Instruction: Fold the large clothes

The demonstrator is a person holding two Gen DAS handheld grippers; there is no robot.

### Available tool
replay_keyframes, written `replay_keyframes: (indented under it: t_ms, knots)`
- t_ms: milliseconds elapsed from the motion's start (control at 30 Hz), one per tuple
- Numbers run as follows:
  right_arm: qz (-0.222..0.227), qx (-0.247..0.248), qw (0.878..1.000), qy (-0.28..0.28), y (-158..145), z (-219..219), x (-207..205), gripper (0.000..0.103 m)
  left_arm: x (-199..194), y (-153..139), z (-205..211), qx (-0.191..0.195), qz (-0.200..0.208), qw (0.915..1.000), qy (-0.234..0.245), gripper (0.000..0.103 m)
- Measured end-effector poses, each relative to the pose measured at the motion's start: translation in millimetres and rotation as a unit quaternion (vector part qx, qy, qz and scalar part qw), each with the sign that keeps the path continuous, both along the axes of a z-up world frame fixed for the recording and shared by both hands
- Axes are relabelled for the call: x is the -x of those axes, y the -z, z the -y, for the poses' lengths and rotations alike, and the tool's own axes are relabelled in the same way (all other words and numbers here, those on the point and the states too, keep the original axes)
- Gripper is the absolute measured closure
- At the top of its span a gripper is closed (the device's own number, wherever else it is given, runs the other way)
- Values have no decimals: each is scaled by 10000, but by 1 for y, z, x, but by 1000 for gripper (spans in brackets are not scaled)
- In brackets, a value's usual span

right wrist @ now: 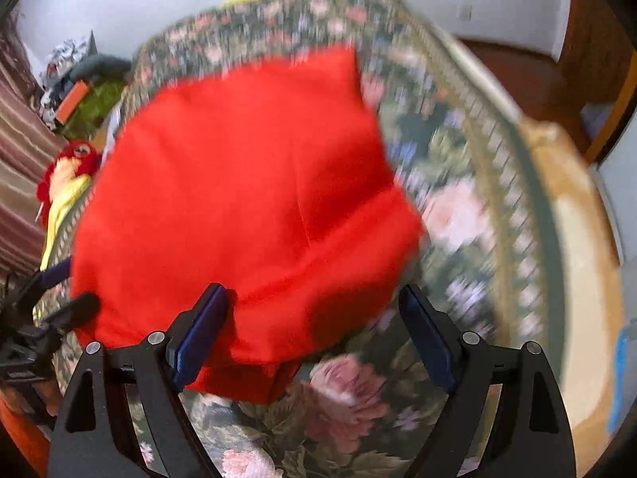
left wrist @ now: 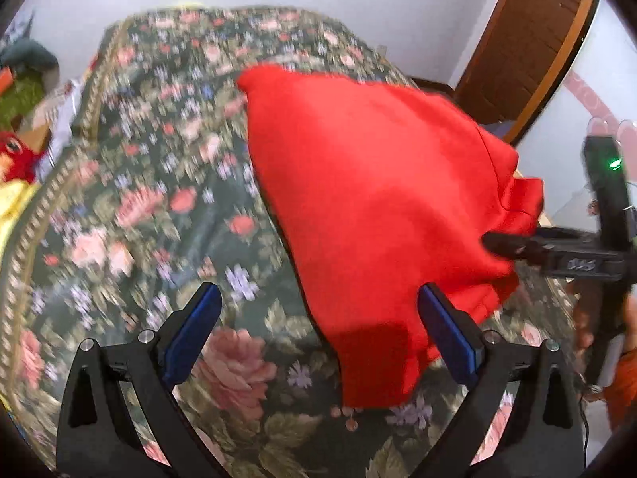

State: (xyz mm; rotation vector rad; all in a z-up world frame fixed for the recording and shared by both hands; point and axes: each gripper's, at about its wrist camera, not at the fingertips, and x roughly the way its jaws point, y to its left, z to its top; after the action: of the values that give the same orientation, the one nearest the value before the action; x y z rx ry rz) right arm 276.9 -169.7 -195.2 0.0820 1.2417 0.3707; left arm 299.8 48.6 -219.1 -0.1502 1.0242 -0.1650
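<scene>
A red garment lies folded in a rough bundle on the bed's floral cover. My left gripper is open above the garment's near corner, its right pad over the cloth and its left pad over the cover. One finger of the right gripper reaches in from the right onto the cloth's edge. In the right wrist view the red garment fills the middle. My right gripper hangs open over the garment's near edge, with nothing pinched. A left gripper finger shows at the cloth's left side. Both views are blurred.
A red and yellow plush toy and a pile of clutter lie left of the bed. A wooden door stands at the back right. The bed's pale wooden edge runs along the right.
</scene>
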Motion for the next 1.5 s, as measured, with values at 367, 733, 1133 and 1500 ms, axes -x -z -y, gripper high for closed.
replay_keyframes:
  t_ms: [367,733,1133,1500]
  knots:
    - [241,-256,9992,174,-36,26,-6,17,-4,-20,-6,25,211,9997,82,3]
    - [307,-669,9973,25,-44,19,-49,17,-67,-30,-21,870,41,9961,-143,3]
    - [-902,-1065,9902,-83,19,13,-83,17,-117,37,-23,1994,-962,9749,-238,3]
    - [-1055,-1636,9808,-115,24,2,-100,19,-132,44,-25,2351,-972,9669,-182,10]
